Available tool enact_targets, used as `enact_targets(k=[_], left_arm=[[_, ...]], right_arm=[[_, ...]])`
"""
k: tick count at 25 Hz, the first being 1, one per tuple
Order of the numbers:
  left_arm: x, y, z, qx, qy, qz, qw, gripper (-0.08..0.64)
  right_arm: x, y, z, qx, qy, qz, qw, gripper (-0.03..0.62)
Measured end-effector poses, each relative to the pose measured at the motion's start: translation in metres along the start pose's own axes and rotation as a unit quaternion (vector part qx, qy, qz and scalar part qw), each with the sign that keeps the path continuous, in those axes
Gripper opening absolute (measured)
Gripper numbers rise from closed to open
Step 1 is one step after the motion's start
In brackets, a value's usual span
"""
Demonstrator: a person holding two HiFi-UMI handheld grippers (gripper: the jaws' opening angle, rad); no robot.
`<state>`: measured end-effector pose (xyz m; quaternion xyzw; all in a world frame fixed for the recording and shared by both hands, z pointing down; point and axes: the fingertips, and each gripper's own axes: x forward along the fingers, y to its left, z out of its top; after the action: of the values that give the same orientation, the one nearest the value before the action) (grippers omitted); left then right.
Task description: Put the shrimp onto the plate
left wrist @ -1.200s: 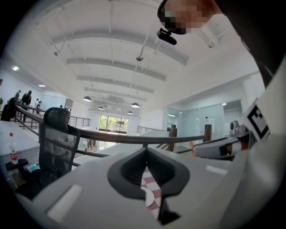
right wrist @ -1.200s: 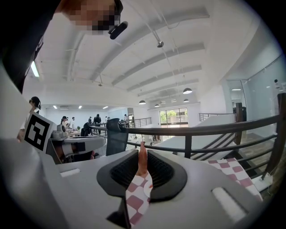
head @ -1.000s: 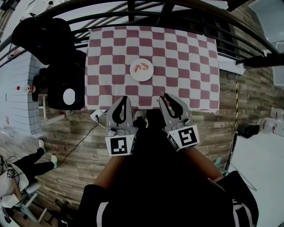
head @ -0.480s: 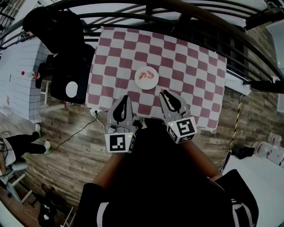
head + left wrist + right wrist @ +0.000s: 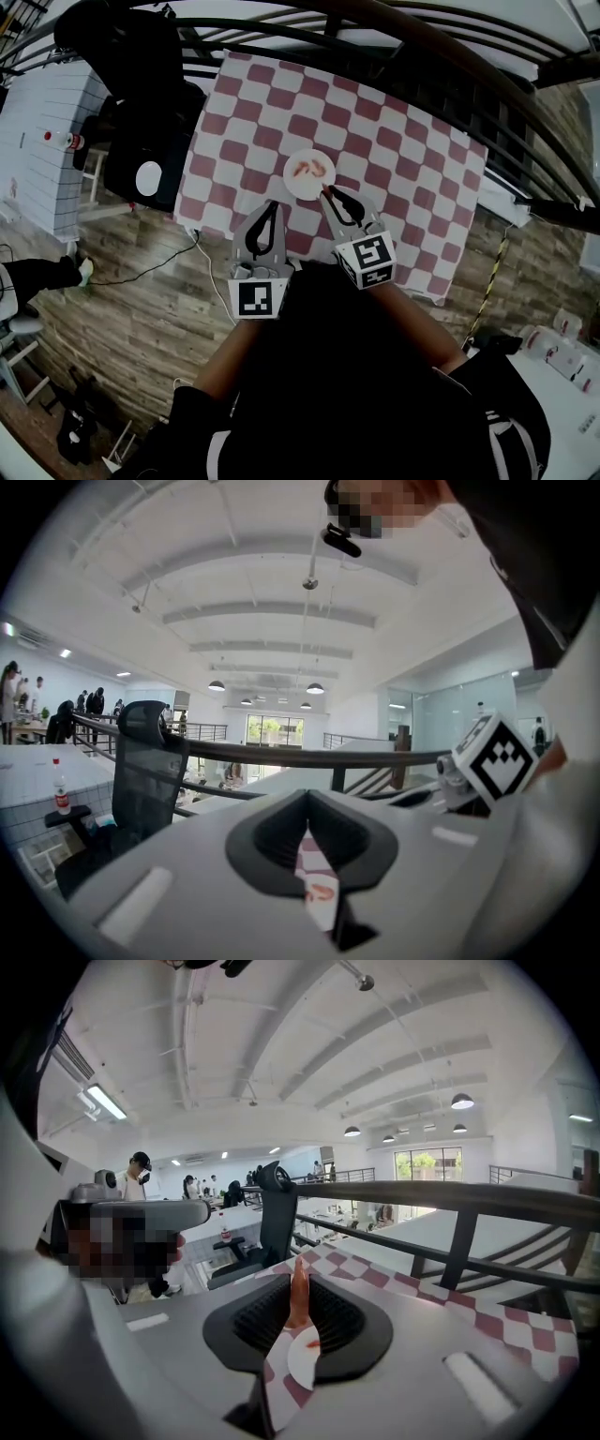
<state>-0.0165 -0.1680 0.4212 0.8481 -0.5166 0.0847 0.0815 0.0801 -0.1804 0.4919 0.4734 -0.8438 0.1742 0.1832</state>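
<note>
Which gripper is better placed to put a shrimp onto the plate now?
Right. The right gripper is shut on a shrimp, tips at the near rim of the plate. The left gripper is shut on nothing, short of the plate.

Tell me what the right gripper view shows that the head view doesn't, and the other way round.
Only the right gripper view: people at distant desks and ceiling lamps. Only the head view: the left gripper, shut and empty, and the wooden floor. Both: the right gripper shut on a shrimp, the plate and the checked cloth.
</note>
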Motion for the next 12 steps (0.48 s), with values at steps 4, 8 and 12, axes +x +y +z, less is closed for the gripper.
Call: enact_targets(k=[4,8,12], left_arm=[[0.015,0.001,-0.006,0.000,0.004,0.006,1.0000,0.007],[0.030,-0.003,-0.010,-0.003,0.017,-0.001,0.9999,0.008],[0.041,-0.001,-0.013,-0.019,0.020,0.007,0.9996,0.006]], right_arm=[[0.019,-0.005,-0.008,-0.018,0.019,0.018,0.999,0.060],[0.038,-0.006,-0.025,-0.027,0.046,0.035,0.998,0.060],[0.053,-0.009,-0.048,-0.027,0.075,0.041,0.996,0.060]])
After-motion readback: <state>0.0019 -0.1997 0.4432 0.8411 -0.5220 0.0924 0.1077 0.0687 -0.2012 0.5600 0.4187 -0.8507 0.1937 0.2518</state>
